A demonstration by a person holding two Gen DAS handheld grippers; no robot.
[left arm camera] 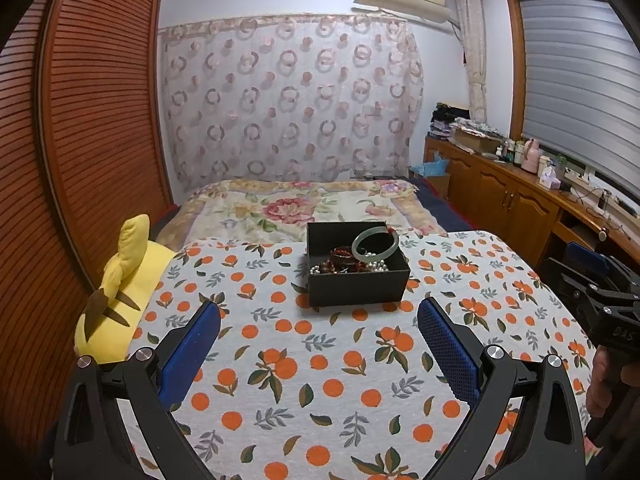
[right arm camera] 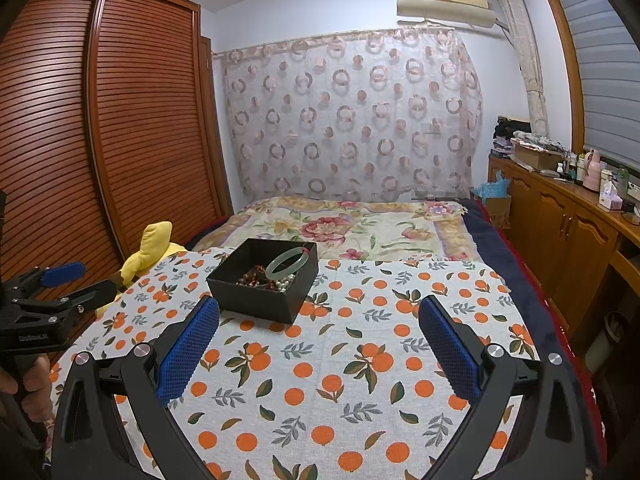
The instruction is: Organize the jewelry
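Jewelry box (left arm camera: 357, 276) — bangle (left arm camera: 375, 245) atop beads, tangle indistinct; L (left arm camera: 319, 342) & R (right arm camera: 319, 340) fingers wide apart, empty.

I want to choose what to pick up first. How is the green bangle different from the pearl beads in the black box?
The green bangle is one smooth, pale green, rigid ring; the pearl beads are many small, silvery-white balls in a loose heap. The bangle leans tilted, its upper part reaching the box rim; the beads lie low on the bottom. The bangle stands clear, while dark red beads partly cover the pearls. Both are inside the black box, and neither gripper touches them.
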